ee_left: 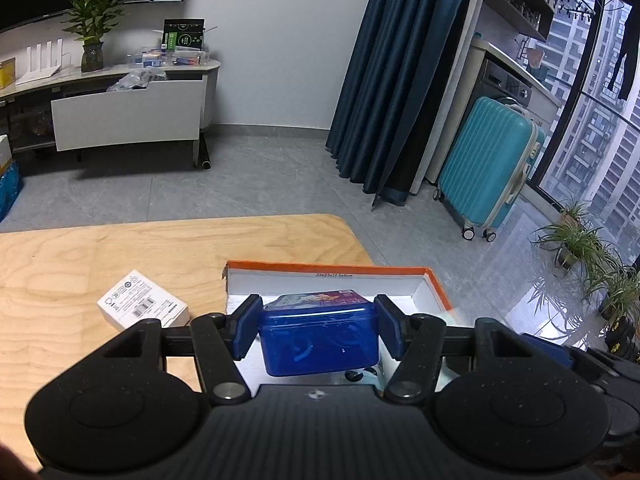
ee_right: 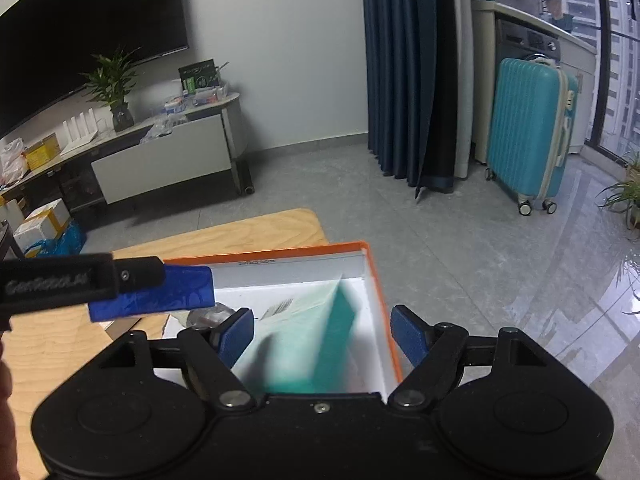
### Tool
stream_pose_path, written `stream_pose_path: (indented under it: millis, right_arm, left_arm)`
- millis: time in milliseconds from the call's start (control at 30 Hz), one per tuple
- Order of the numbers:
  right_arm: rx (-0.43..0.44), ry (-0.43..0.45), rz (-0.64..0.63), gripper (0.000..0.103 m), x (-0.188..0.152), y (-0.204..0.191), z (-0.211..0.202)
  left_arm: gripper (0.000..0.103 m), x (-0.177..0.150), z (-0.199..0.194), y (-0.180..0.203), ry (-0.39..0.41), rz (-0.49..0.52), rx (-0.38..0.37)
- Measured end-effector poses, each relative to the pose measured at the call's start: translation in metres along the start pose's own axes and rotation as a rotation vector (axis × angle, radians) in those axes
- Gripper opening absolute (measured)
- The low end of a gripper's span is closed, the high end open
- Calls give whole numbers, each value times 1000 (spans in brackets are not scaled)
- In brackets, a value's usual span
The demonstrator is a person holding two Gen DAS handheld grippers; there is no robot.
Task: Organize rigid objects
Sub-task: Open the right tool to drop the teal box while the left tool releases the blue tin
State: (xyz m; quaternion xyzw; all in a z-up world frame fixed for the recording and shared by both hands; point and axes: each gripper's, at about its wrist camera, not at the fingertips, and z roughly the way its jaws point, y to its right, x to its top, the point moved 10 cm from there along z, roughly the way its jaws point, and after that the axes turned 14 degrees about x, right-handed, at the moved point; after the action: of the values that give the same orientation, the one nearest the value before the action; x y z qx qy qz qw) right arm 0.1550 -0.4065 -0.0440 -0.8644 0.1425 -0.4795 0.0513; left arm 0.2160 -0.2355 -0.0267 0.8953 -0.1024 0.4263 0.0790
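My left gripper [ee_left: 318,320] is shut on a blue see-through plastic box [ee_left: 320,336] with a printed lid, its pads pressing on both sides. It holds the box just above an open cardboard box with an orange rim and white inside [ee_left: 328,269]. In the right wrist view my right gripper [ee_right: 322,332] stands open over the same cardboard box [ee_right: 380,292]. A teal and pale green carton [ee_right: 316,344] sits blurred and tilted between its fingers, touching neither pad. The blue box [ee_right: 160,296] comes in from the left.
A small white labelled box [ee_left: 142,306] lies on the wooden table [ee_left: 120,252] left of the cardboard box. A clear crumpled item [ee_right: 208,316] lies inside it. On the floor beyond are a teal suitcase [ee_left: 488,164], blue curtains, a white cabinet and potted plants.
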Motion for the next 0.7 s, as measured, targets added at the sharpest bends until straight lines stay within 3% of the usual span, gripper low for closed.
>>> stream_pose_path:
  millis: [400,500,700]
  right_arm:
    - [22,60,56,89,-16,4,-47]
    - [35,65,45,89,-17,0,-53]
    - [55,82,39,89,-15,-8,-60]
  left_arm:
    - [62,7,22,38,-26,23,-88]
    - [76,7,27,40,-40,21,-81]
    - [77,4,15,25,-39,4,-65]
